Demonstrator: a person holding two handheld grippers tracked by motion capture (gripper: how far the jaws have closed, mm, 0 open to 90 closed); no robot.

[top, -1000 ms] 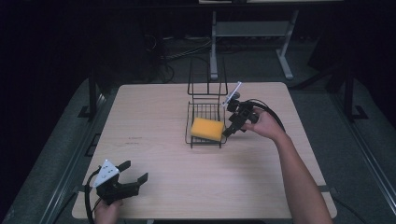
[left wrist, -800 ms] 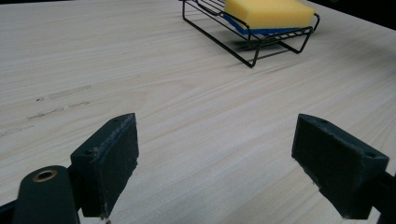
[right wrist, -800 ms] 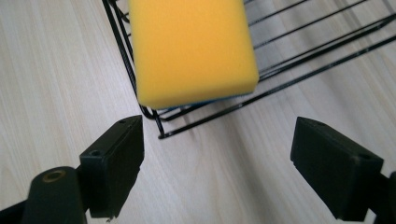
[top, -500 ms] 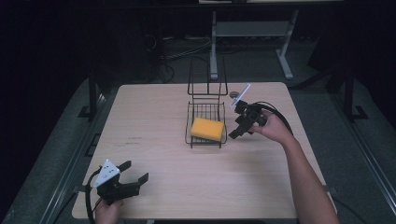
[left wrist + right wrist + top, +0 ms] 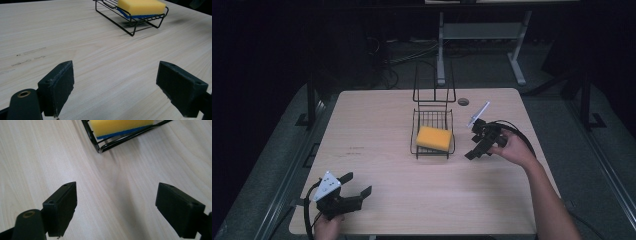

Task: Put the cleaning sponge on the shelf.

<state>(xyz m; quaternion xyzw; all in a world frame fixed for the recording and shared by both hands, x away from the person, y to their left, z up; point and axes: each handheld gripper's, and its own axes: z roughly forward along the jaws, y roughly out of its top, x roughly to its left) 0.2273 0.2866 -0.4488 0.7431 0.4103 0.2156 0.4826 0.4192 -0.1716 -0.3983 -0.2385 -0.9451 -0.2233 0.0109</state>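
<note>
A yellow sponge with a blue underside (image 5: 434, 138) (image 5: 141, 6) (image 5: 120, 125) lies in a black wire rack (image 5: 432, 127) (image 5: 130, 23) (image 5: 100, 143) at the middle of the wooden table (image 5: 412, 195). My right gripper (image 5: 477, 150) hovers just right of the rack, jaws wide open and empty, above bare wood. My left gripper (image 5: 359, 184) rests near the table's front left corner, open and empty, pointing toward the rack.
The rack has a tall wire back (image 5: 434, 87) on its far side. A small round hole (image 5: 463, 101) sits in the table behind it. Dark floor, cables and a white stand (image 5: 482, 35) lie beyond the table's far edge.
My right gripper has pulled back from the rack, moving right and toward the front of the table. The sponge stays in the rack. The left gripper has not moved.
</note>
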